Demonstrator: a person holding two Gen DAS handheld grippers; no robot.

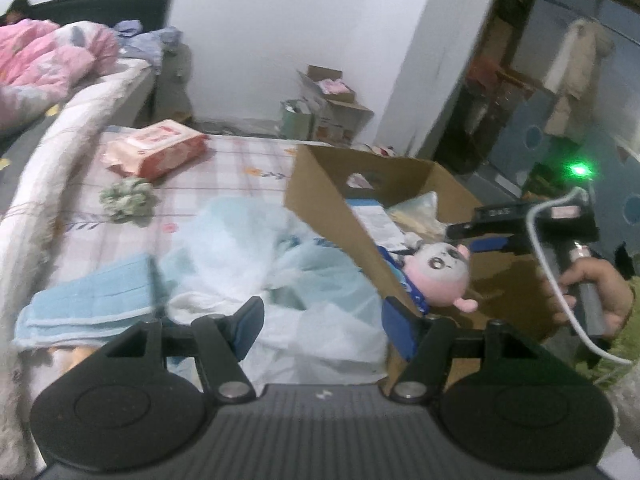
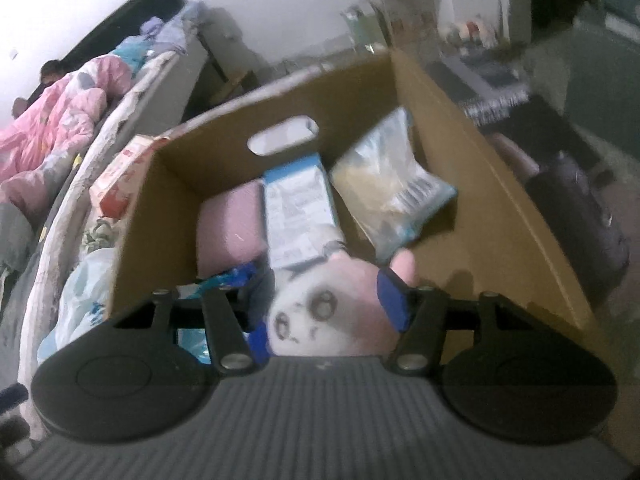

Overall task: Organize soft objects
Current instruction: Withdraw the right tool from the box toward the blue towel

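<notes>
Plush doll held at the cardboard box on the bed.

The bed (image 1: 248, 160), under a pale checked sheet, carries an open cardboard box (image 1: 320, 200) on its right side, and a crumpled light blue cloth (image 1: 256, 248) lies against the box's left wall. Nearer the camera sits a folded blue towel (image 1: 92, 304), and farther back a pink wipes packet (image 1: 156, 148) with a green scrunchie (image 1: 126, 198) just beside it. Inside the box are a blue-and-white packet (image 2: 296, 208), a clear bag (image 2: 392, 184) and a pink pad (image 2: 232, 224). The right tool (image 2: 328, 308) is clamped on the pink-and-white plush doll (image 2: 332, 312) over the box's near end. The left tool (image 1: 324, 320) hovers with its fingers apart above the blue cloth, holding nothing.
</notes>
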